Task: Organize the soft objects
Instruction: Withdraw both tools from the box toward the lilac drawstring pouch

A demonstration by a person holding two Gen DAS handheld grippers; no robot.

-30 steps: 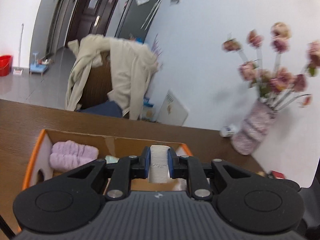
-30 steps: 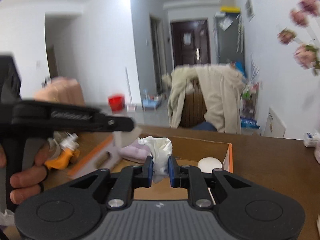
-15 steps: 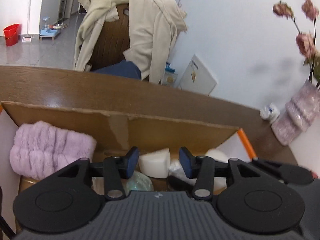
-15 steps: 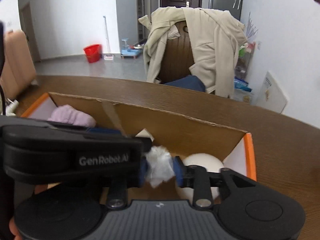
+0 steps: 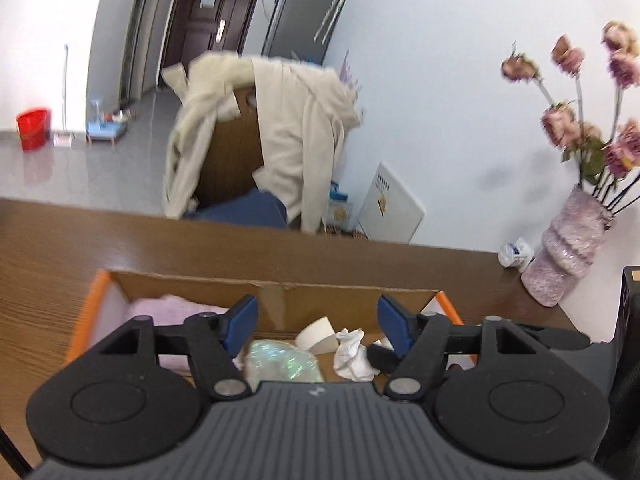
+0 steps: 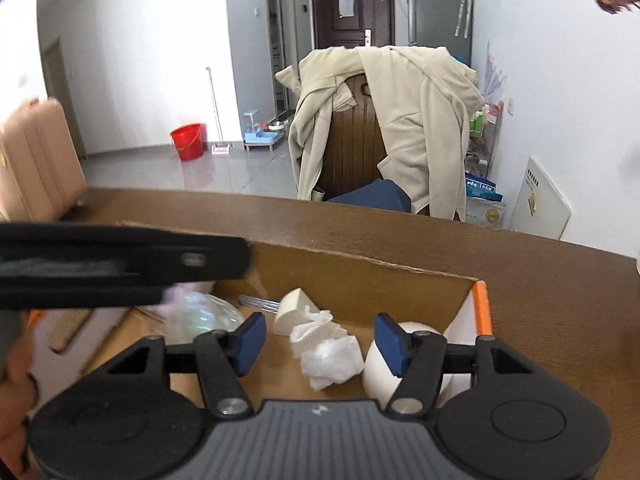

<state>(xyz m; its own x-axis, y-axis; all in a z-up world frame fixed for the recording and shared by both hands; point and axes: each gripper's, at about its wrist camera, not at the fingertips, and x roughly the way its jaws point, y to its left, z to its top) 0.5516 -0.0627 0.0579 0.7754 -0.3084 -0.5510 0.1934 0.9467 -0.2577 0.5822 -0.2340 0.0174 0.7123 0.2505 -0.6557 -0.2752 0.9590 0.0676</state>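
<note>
An orange-edged cardboard box (image 5: 328, 292) (image 6: 482, 304) sits on the brown table. Inside lie a crumpled white tissue (image 6: 328, 354) (image 5: 352, 356), a white sponge wedge (image 6: 294, 310) (image 5: 318, 336), an iridescent pouch (image 5: 280, 364) (image 6: 200, 312), a pink fluffy cloth (image 5: 168, 308) and a white round object (image 6: 380, 368). My left gripper (image 5: 318, 322) hangs over the box, its jaws opening, nothing pressed between them. My right gripper (image 6: 320, 338) is over the tissue, its jaws opening; the tissue lies loose in the box below. The left tool's body (image 6: 120, 264) crosses the right wrist view.
A pink vase (image 5: 568, 256) with dried flowers stands at the table's right end, a small white packet (image 5: 514, 254) beside it. Behind the table is a wooden chair (image 6: 352, 140) draped with a cream jacket. A hand (image 6: 16, 372) shows at the left edge.
Both grippers opened. The left let go of the white sponge and the right let go of the tissue; both now lie in the box. The left gripper then pulled back from the box.
</note>
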